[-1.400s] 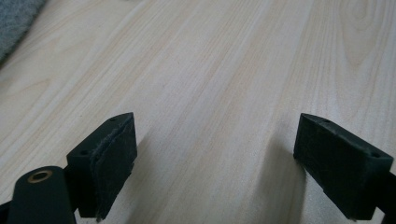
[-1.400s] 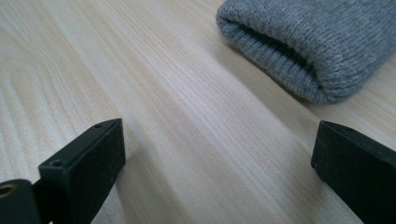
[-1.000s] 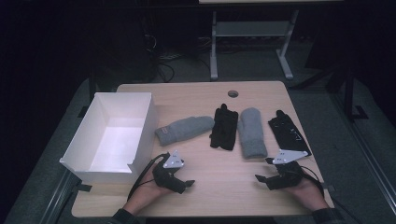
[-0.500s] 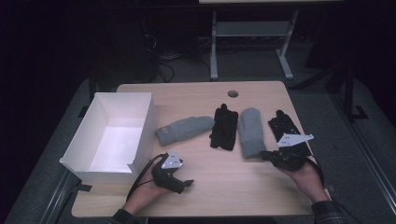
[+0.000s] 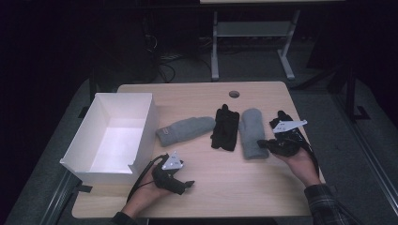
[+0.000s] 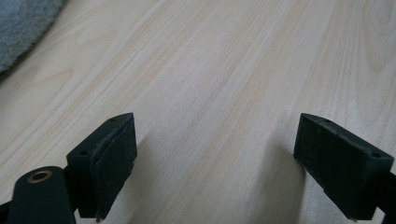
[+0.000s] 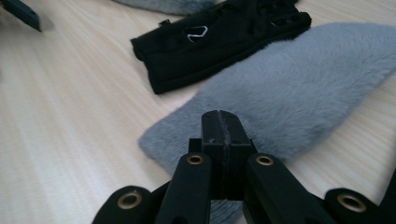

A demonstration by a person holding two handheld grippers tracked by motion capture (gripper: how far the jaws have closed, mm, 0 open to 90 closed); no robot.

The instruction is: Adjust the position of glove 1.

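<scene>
High view: grey mitten point(image 5: 252, 132) lies lengthwise, fingertips away.

In the high view, the black glove point(image 5: 281, 123) at three o'clock lies mostly hidden beneath the right tool point(image 5: 261, 145) and its grey plate. In the right gripper view, the closed jaws cover the near edge of the grey mitten point(image 7: 299, 88), so whether they pinch its fabric cannot be told. In the left gripper view, another grey mitten point(image 6: 23, 28) is cut off at eleven o'clock.

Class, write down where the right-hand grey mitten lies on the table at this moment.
In the high view, the grey mitten lies right of the table's middle, between two black gloves, with the right tongs at its near end.
</scene>
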